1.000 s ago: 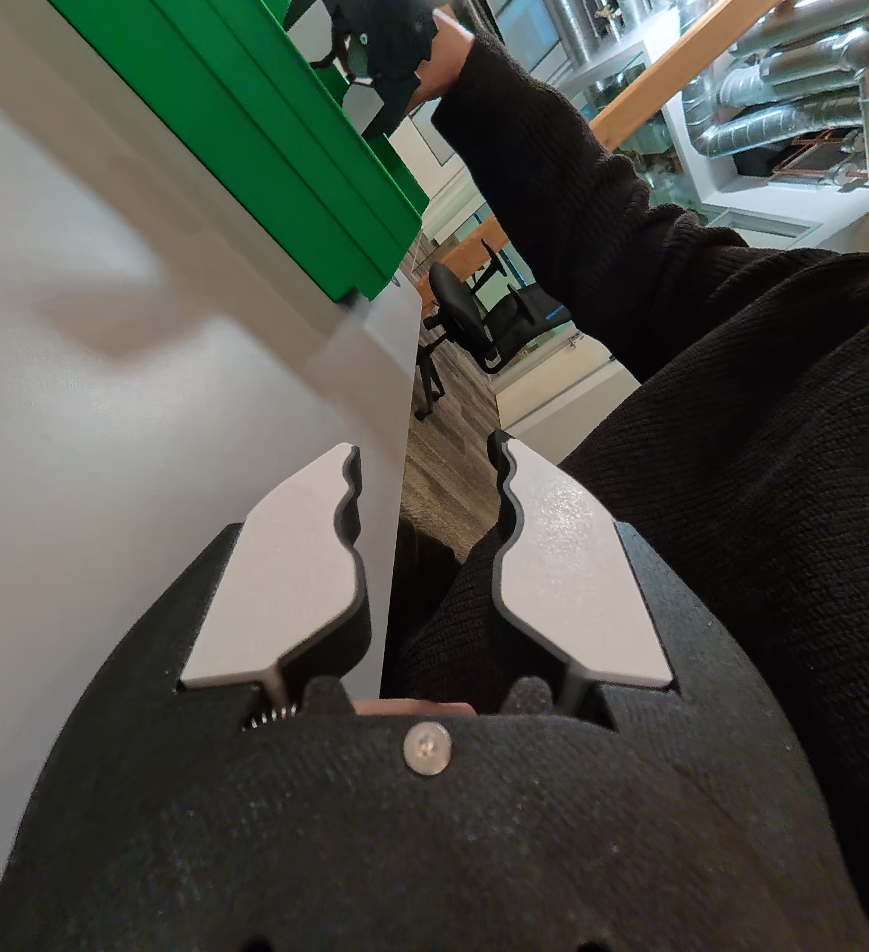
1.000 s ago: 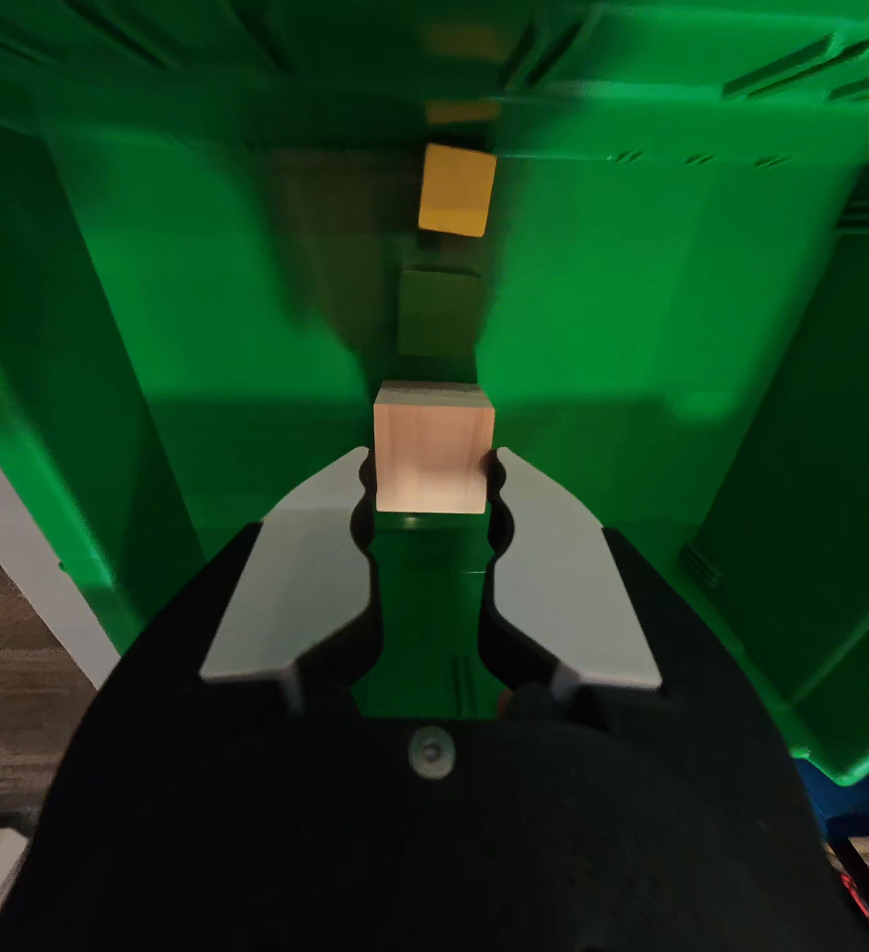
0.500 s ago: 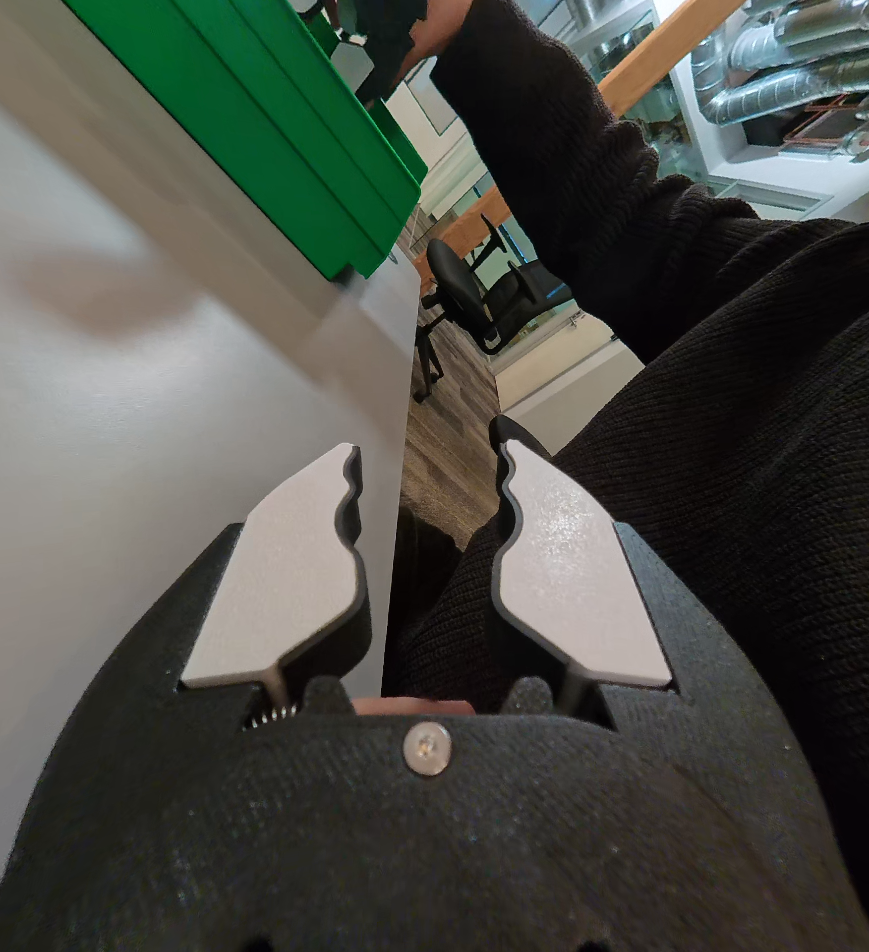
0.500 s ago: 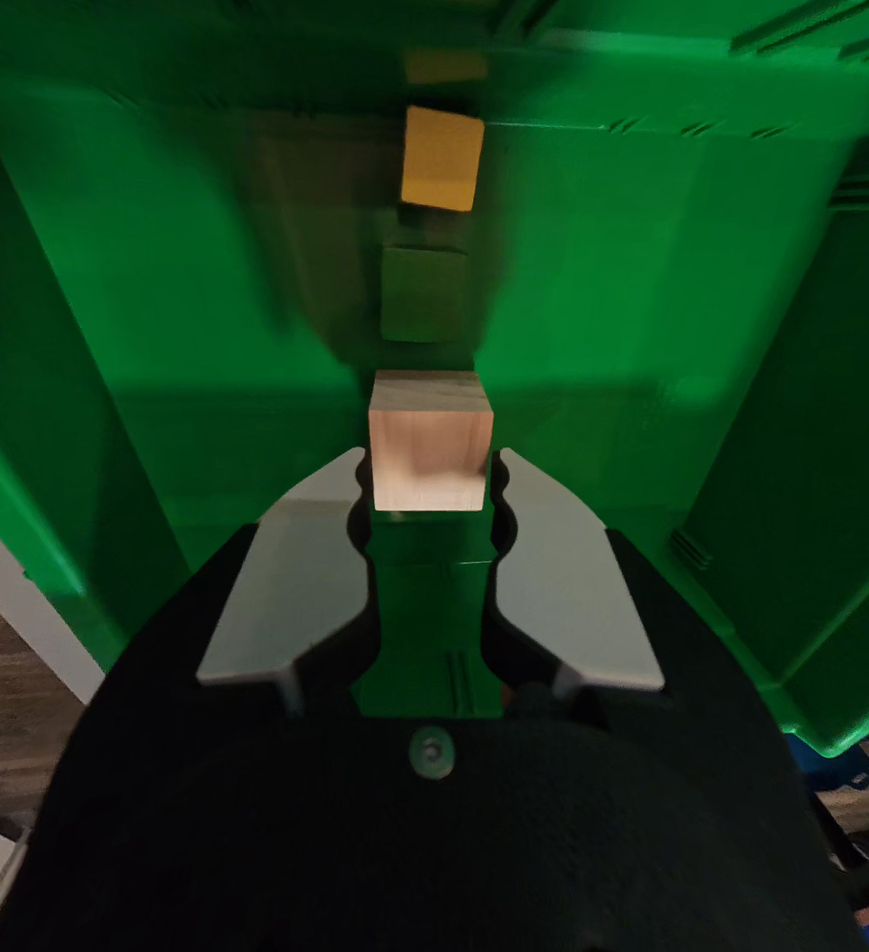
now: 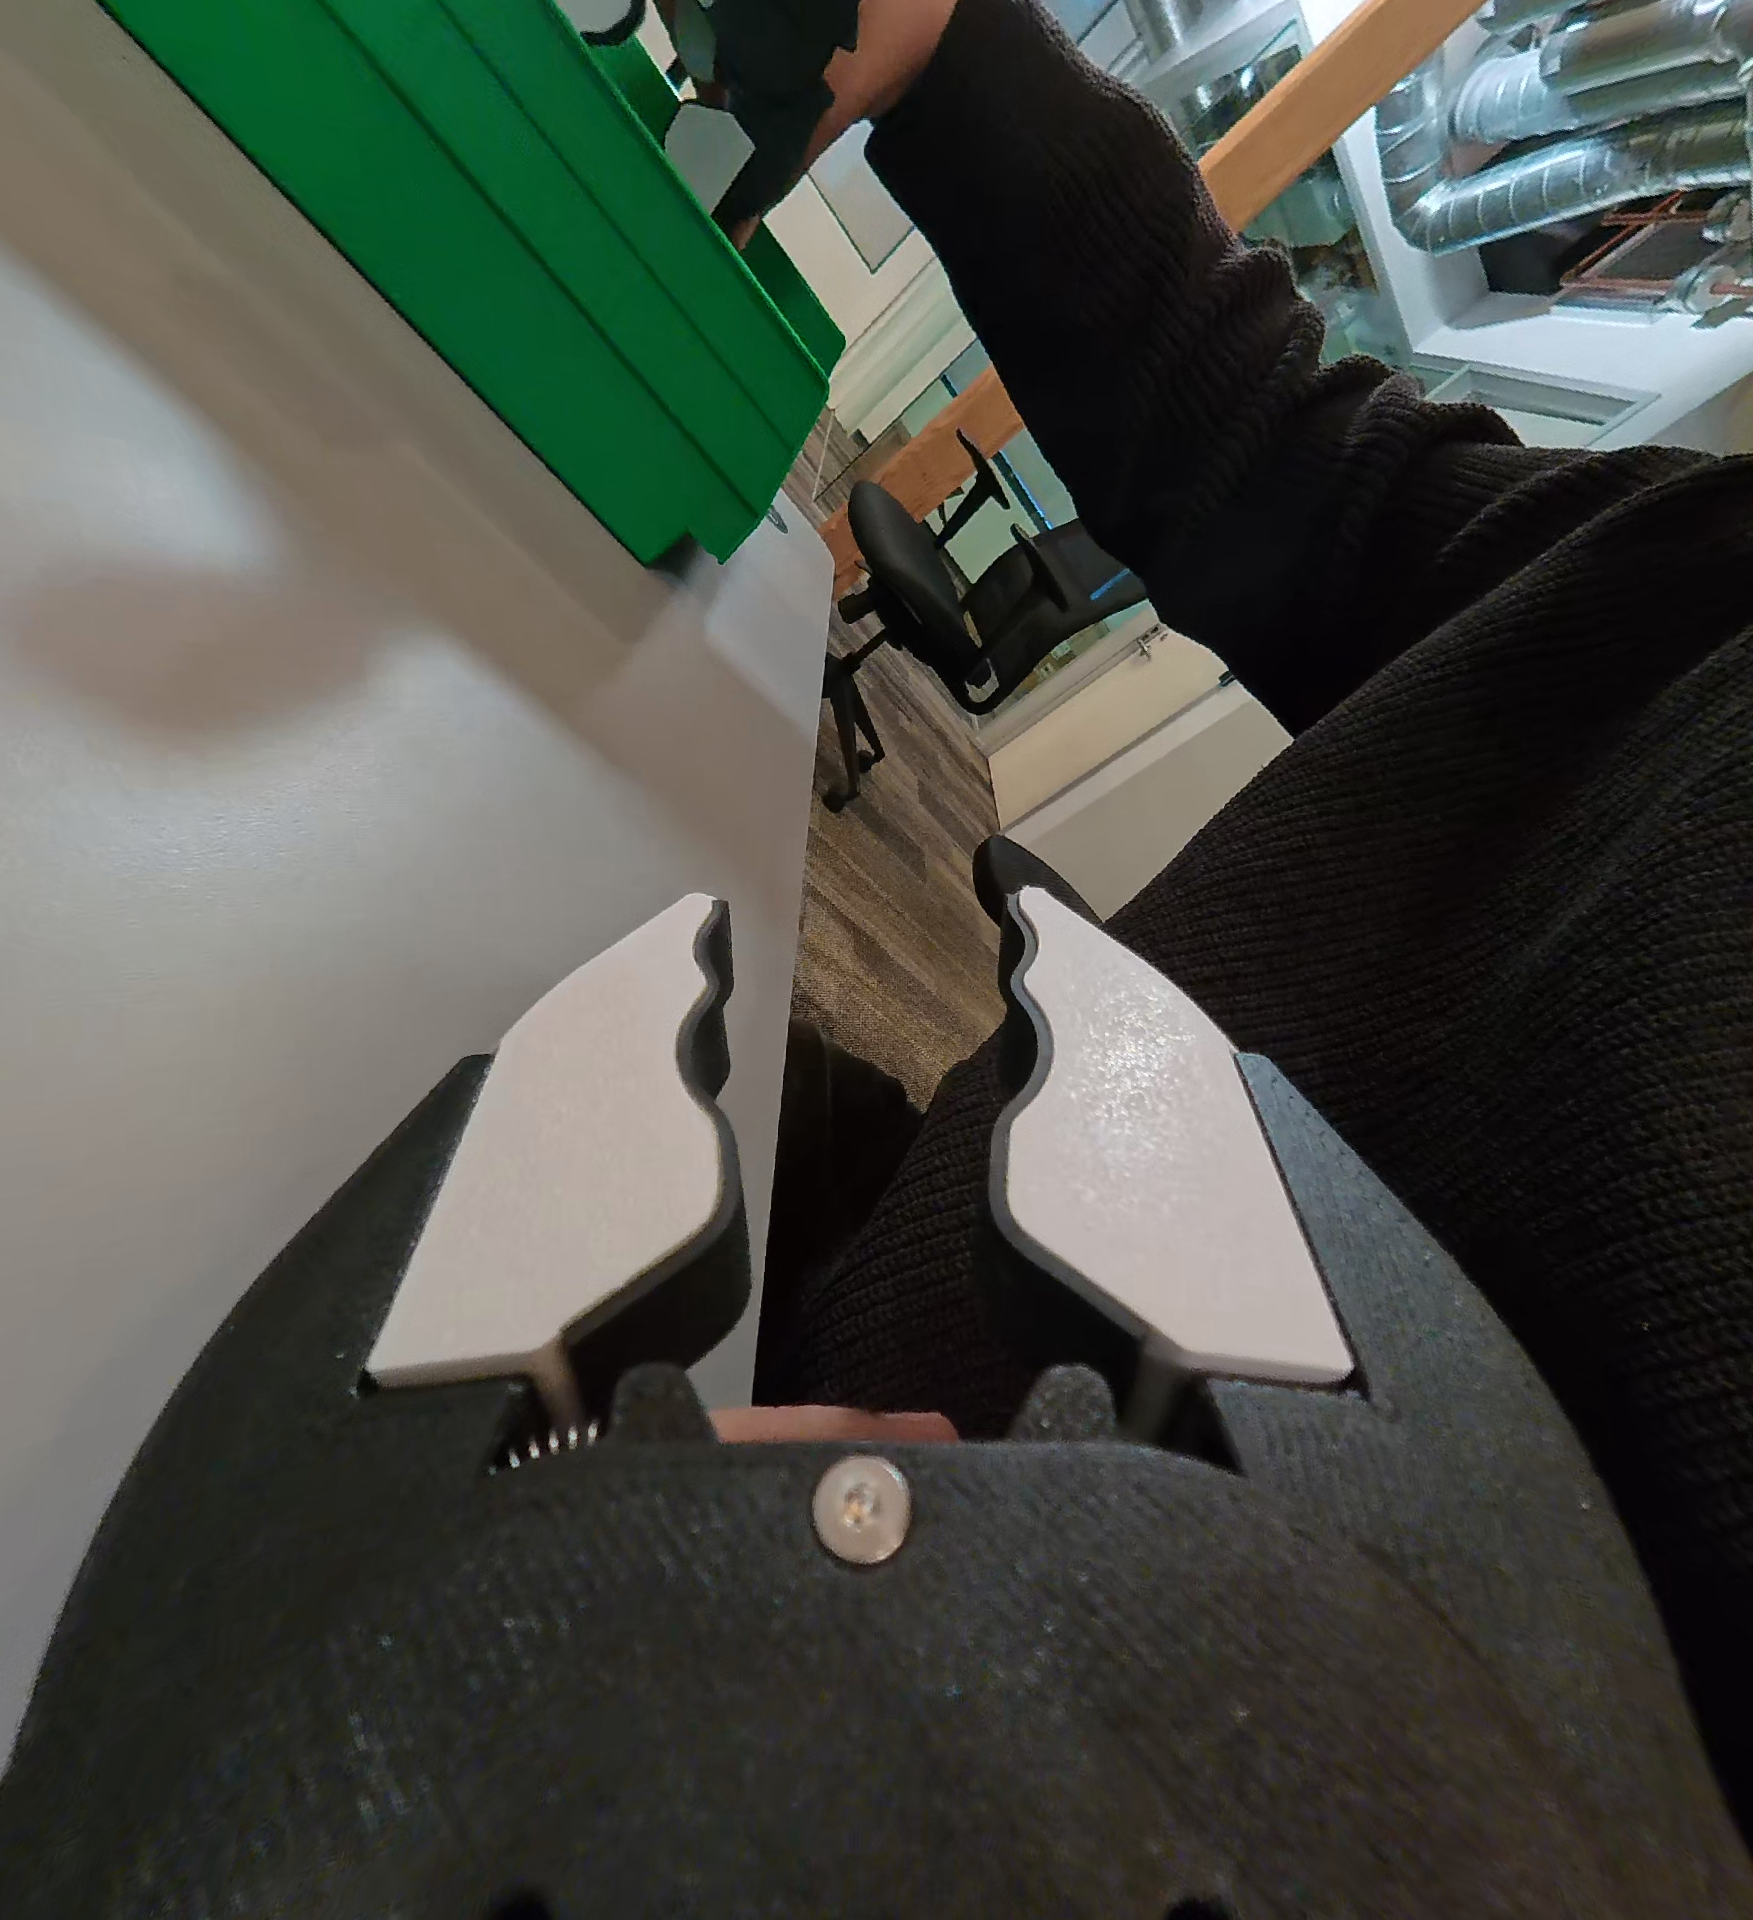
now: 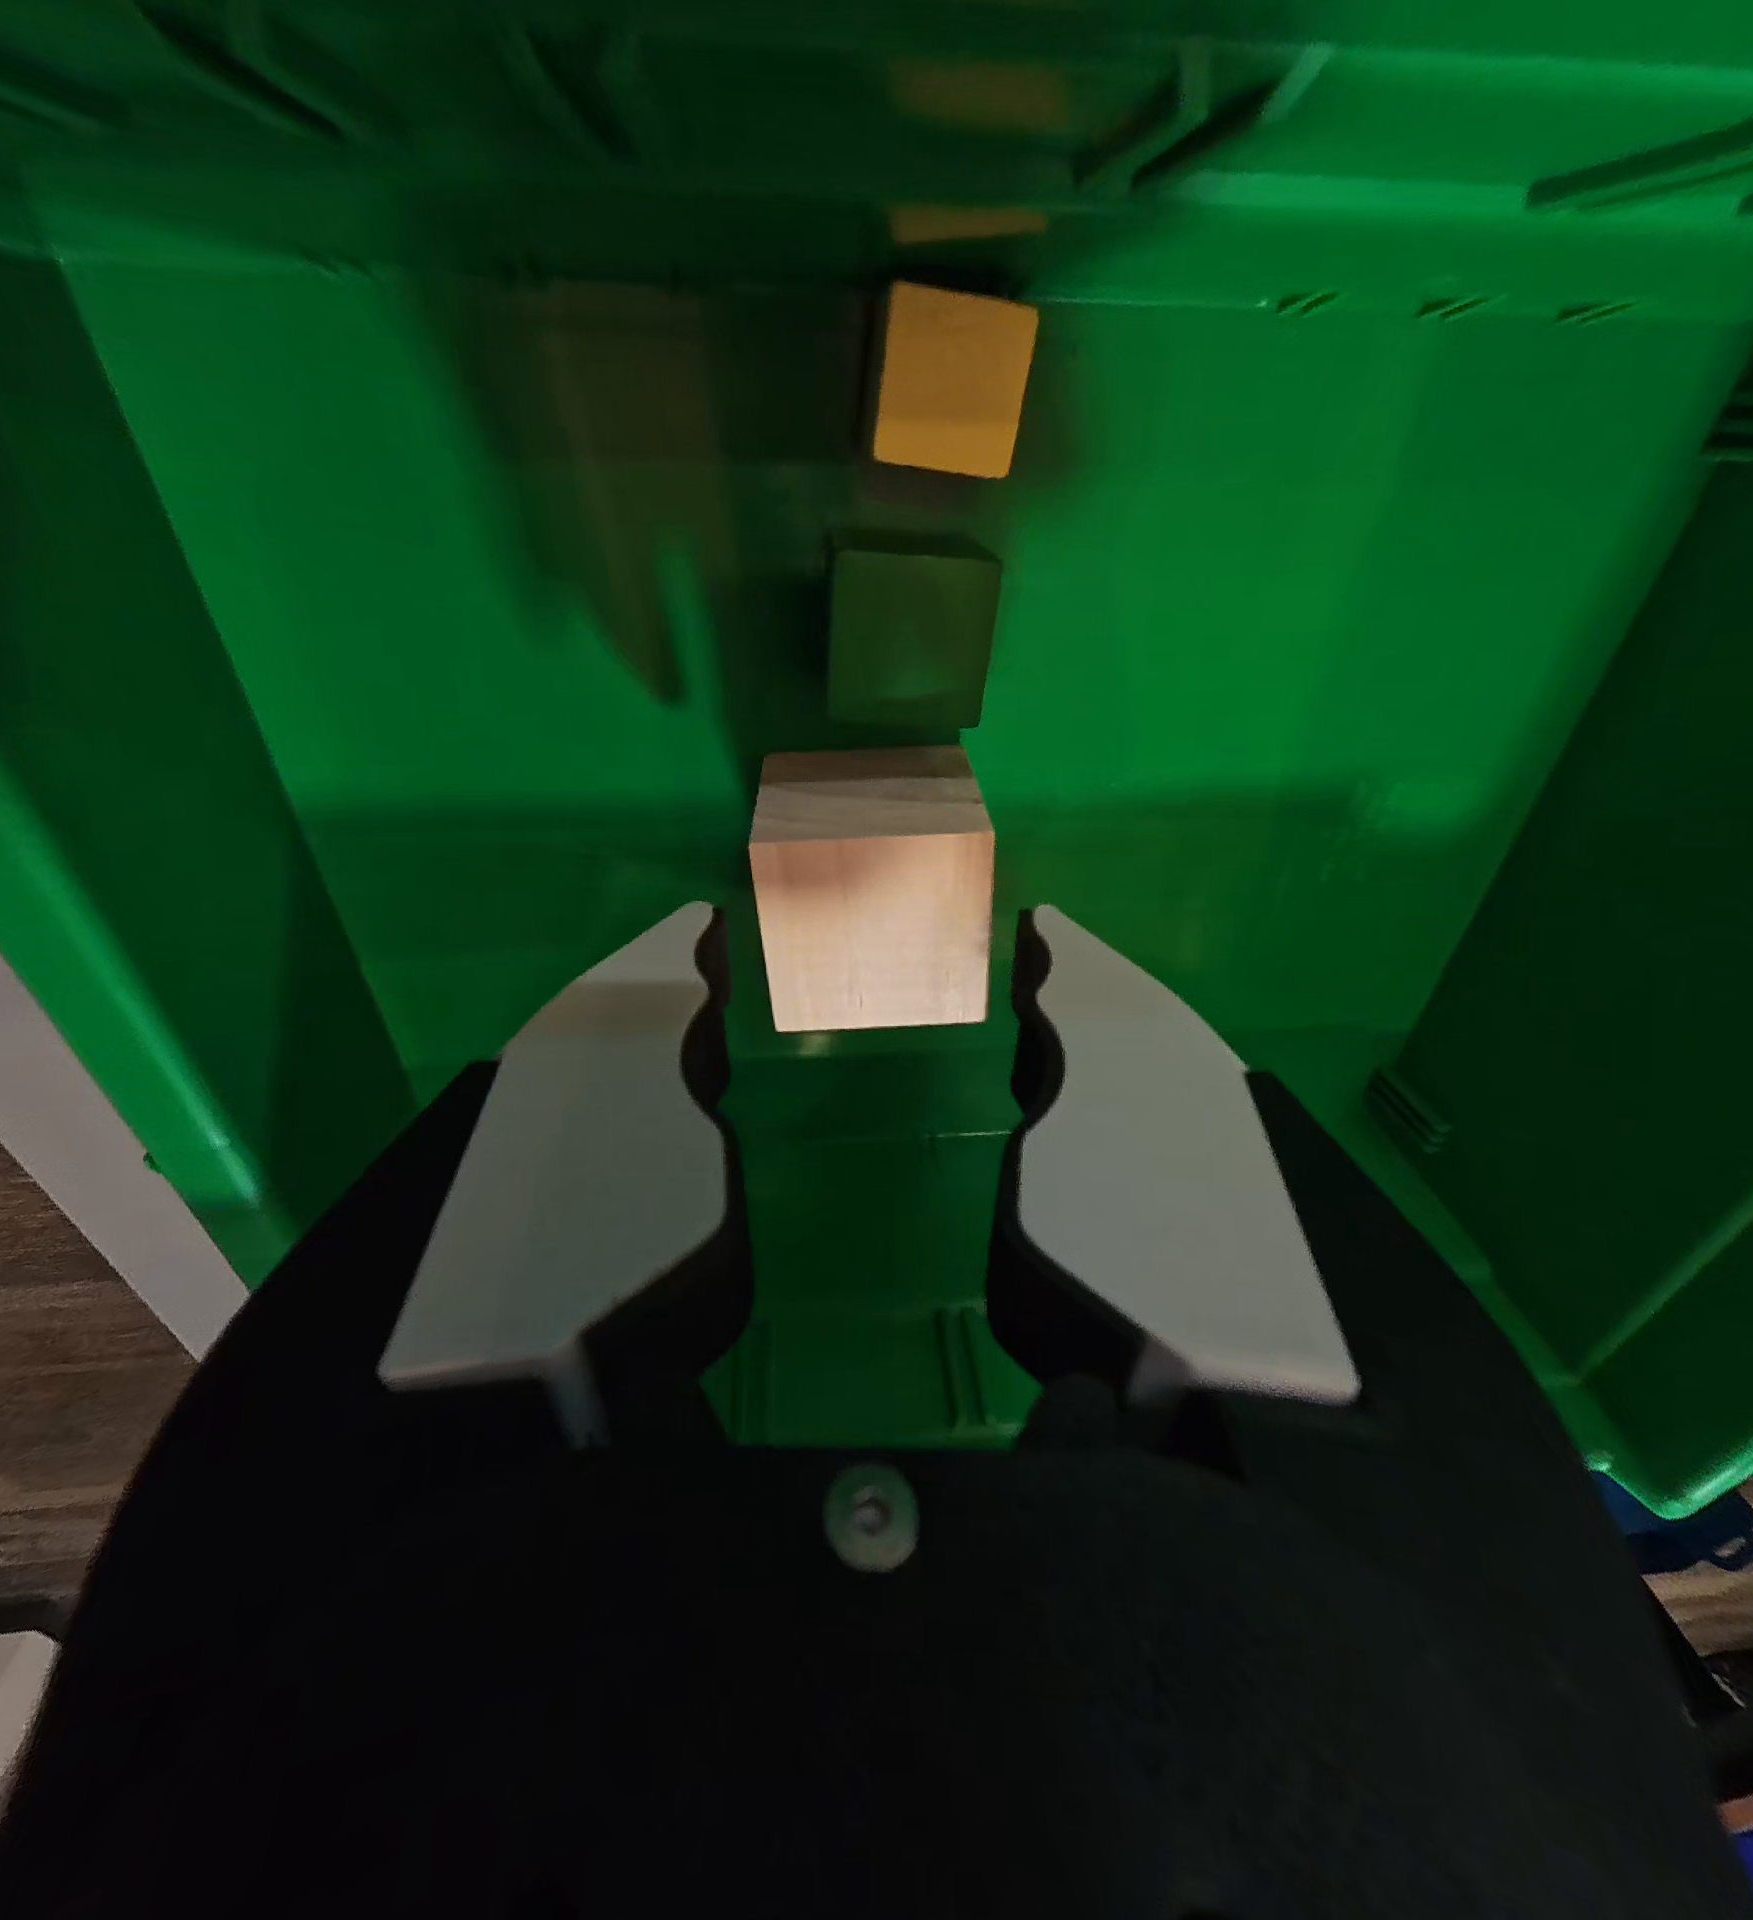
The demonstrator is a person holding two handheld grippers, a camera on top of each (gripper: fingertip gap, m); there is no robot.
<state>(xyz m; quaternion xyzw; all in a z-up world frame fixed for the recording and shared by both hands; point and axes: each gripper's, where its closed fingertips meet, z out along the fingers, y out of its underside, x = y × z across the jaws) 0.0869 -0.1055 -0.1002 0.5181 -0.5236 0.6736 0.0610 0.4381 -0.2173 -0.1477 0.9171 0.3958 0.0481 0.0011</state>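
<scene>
Left wrist view
- Left gripper (image 5: 856, 914): jaws spread wide with nothing between them. It is level with the white table (image 5: 228, 831), and the table's near edge runs up between the two fingers.
- Surroundings: the green bin (image 5: 539, 260) sits farther along the table, near its far corner. A person's black knit sleeve (image 5: 1111, 312) reaches toward the bin's top. A black office chair (image 5: 955, 592) stands on the floor beyond the table's edge.

Right wrist view
- Right gripper (image 6: 867, 914): inside the green bin (image 6: 1267, 623), jaws parted. One fingertip lies on each side of the wooden cube (image 6: 872, 925), with a thin gap showing on both sides, so it appears not to clamp the cube.
- Wooden cube: plain, pale and upright, seemingly on the bin's floor midway between the side walls.
- Row beyond: a green cube (image 6: 908, 634) lies just past the wooden one. A yellow cube (image 6: 950, 379) follows it, near the far wall.
- Sharpness: the view is blurred, so I cannot tell whether the cubes touch each other.
</scene>
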